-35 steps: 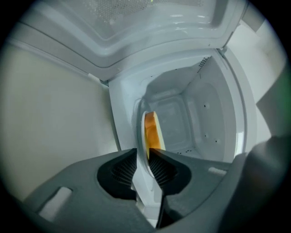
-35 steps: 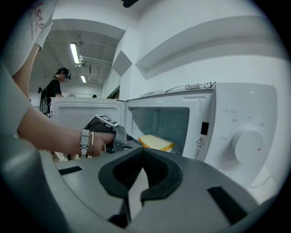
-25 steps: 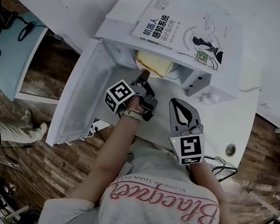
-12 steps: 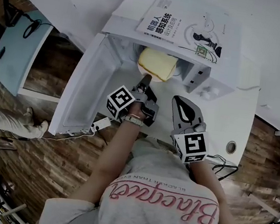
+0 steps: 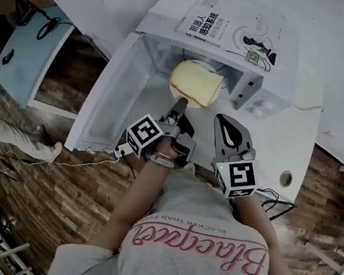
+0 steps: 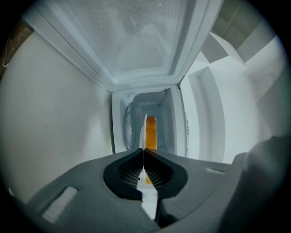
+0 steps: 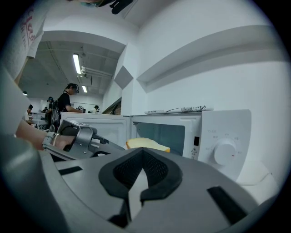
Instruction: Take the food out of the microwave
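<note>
The left gripper [image 6: 143, 152] has its jaws closed together on the thin white rim of the plate [image 5: 193, 102]. In the left gripper view the rim runs edge-on between the ribbed pads. The plate carries the slice of bread [image 5: 195, 83], with its pale face upward and its orange-brown crust toward the gripper. Plate and bread sit at the mouth of the microwave [image 5: 254, 97], just below the front edge of its top panel.

The right gripper [image 7: 142, 151] has its jaws together with nothing between them. It is level in front of the control panel, beside the left gripper and not touching it. The dial [image 7: 225, 152] is beyond the jaw tips.

The microwave door [image 5: 110, 103] stands fully open to the left of the cavity. A book [image 5: 237, 32] lies flat on the microwave top. The microwave stands on a white counter [image 5: 285, 143], with wood flooring [image 5: 56, 194] around it.
</note>
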A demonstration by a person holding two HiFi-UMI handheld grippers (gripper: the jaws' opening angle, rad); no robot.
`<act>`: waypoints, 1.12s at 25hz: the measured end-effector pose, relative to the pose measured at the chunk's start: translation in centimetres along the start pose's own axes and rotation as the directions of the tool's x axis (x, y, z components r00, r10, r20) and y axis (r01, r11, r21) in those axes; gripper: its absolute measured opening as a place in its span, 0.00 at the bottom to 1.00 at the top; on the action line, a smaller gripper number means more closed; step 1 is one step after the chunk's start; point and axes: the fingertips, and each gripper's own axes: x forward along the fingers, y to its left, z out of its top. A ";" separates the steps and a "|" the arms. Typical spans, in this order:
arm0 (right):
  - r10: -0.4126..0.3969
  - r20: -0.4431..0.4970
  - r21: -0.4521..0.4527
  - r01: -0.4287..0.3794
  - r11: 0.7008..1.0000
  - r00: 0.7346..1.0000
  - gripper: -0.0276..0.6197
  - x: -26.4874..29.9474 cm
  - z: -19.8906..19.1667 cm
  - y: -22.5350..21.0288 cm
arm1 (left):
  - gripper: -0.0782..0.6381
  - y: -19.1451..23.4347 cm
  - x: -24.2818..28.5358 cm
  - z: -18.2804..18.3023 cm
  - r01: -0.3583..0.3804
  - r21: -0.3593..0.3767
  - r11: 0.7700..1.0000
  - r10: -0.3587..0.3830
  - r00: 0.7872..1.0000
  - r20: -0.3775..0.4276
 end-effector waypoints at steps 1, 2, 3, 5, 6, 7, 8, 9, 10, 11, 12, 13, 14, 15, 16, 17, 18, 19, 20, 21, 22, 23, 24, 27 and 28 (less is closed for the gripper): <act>-0.002 0.003 0.002 0.002 1.000 1.000 0.06 -0.1 0.1 0.0 | 0.12 -0.4 -0.4 -0.3 0.000 -0.002 1.000 0.000 1.000 -0.002; -0.004 0.005 0.006 0.004 1.000 1.000 0.06 -0.2 0.2 0.1 | 0.12 -0.8 -0.8 -0.6 0.001 -0.003 1.000 -0.001 1.000 -0.004; -0.008 0.006 0.009 0.007 1.000 1.000 0.06 -0.2 0.2 0.1 | 0.12 -1.3 -1.1 -0.9 0.002 -0.004 1.000 -0.002 1.000 -0.006; -0.017 0.008 0.018 0.017 1.000 1.000 0.06 -0.3 0.3 0.0 | 0.12 -2.2 -1.8 -1.3 0.008 -0.001 1.000 -0.008 1.000 -0.008; -0.024 0.009 0.023 0.023 0.999 1.000 0.06 -0.4 0.4 0.0 | 0.12 -2.6 -2.1 -1.5 0.012 0.002 1.000 -0.012 1.000 -0.010; -0.032 0.009 0.026 0.032 0.999 0.999 0.06 -0.6 0.5 -0.1 | 0.12 -2.9 -2.4 -1.8 0.016 0.007 1.000 -0.016 1.000 -0.012; -0.040 0.008 0.027 0.040 0.999 0.999 0.06 -0.7 0.5 -0.2 | 0.12 -3.2 -2.7 -2.0 0.020 0.012 1.000 -0.019 1.000 -0.014; -0.046 0.006 0.025 0.046 0.999 0.999 0.06 -0.9 0.5 -0.3 | 0.12 -3.5 -3.0 -2.2 0.021 0.017 1.000 -0.021 1.000 -0.013; -0.051 0.004 0.023 0.051 0.998 0.999 0.06 -1.0 0.5 -0.4 | 0.12 -3.6 -3.3 -2.4 0.021 0.021 1.000 -0.021 1.000 -0.010; -0.053 0.002 0.022 0.053 0.998 0.999 0.06 -1.1 0.5 -0.5 | 0.12 -3.7 -3.6 -2.5 0.020 0.023 1.000 -0.020 1.000 -0.006; -0.053 0.001 0.020 0.053 0.998 0.999 0.06 -1.3 0.5 -0.5 | 0.12 -3.8 -3.8 -2.6 0.020 0.023 1.000 -0.020 1.000 -0.002; -0.051 0.002 0.018 0.051 0.999 0.999 0.06 -1.3 0.5 -0.5 | 0.12 -3.9 -3.9 -2.7 0.020 0.022 1.000 -0.020 1.000 0.001; -0.049 0.002 0.016 0.049 0.999 0.999 0.06 -1.4 0.5 -0.5 | 0.12 -4.0 -4.0 -2.8 0.021 0.021 1.000 -0.021 1.000 0.003; -0.045 0.003 0.013 0.045 0.999 0.999 0.06 -1.4 0.5 -0.5 | 0.12 -4.0 -4.0 -2.8 0.023 0.020 1.000 -0.023 1.000 0.005; -0.041 0.004 0.010 0.041 0.999 0.999 0.06 -1.5 0.6 -0.4 | 0.12 -4.1 -4.1 -2.9 0.024 0.020 1.000 -0.024 1.000 0.007; -0.038 0.005 0.007 0.038 0.999 0.999 0.06 -1.5 0.6 -0.3 | 0.12 -4.1 -4.1 -2.9 0.025 0.018 1.000 -0.025 1.000 0.010; -0.035 0.006 0.004 0.035 0.999 0.999 0.06 -1.5 0.6 -0.3 | 0.12 -4.1 -4.2 -2.9 0.025 0.015 1.000 -0.025 1.000 0.013; -0.034 0.007 0.001 0.034 0.999 0.999 0.06 -1.6 0.6 -0.3 | 0.12 -4.1 -4.2 -2.9 0.024 0.012 1.000 -0.025 1.000 0.015; -0.033 0.006 -0.001 0.033 0.999 0.999 0.06 -1.6 0.6 -0.3 | 0.12 -4.1 -4.2 -2.9 0.024 0.011 1.000 -0.024 1.000 0.017; -0.032 0.006 -0.003 0.032 0.999 0.999 0.06 -1.7 0.7 -0.3 | 0.12 -4.1 -4.3 -2.9 0.023 0.011 1.000 -0.024 1.000 0.019; -0.032 0.006 -0.003 0.032 0.999 0.999 0.06 -1.7 0.7 -0.4 | 0.12 -4.1 -4.3 -2.9 0.023 0.009 1.000 -0.023 1.000 0.021; -0.032 0.007 -0.003 0.032 0.999 0.999 0.06 -1.8 0.7 -0.5 | 0.12 -4.1 -4.3 -3.0 0.022 0.007 1.000 -0.022 0.999 0.023; -0.032 0.008 -0.004 0.032 0.999 0.999 0.06 -1.8 0.7 -0.5 | 0.12 -4.0 -4.3 -3.0 0.022 0.005 1.000 -0.022 0.999 0.024; -0.027 0.013 -0.008 0.027 1.000 1.000 0.06 -1.8 0.7 -0.5 | 0.12 -4.1 -4.1 -3.1 0.021 0.006 1.000 -0.021 0.999 0.026; -0.024 0.015 -0.009 0.024 1.000 1.000 0.06 -1.8 0.8 -0.5 | 0.12 -4.1 -4.1 -3.0 0.020 0.009 1.000 -0.020 0.999 0.027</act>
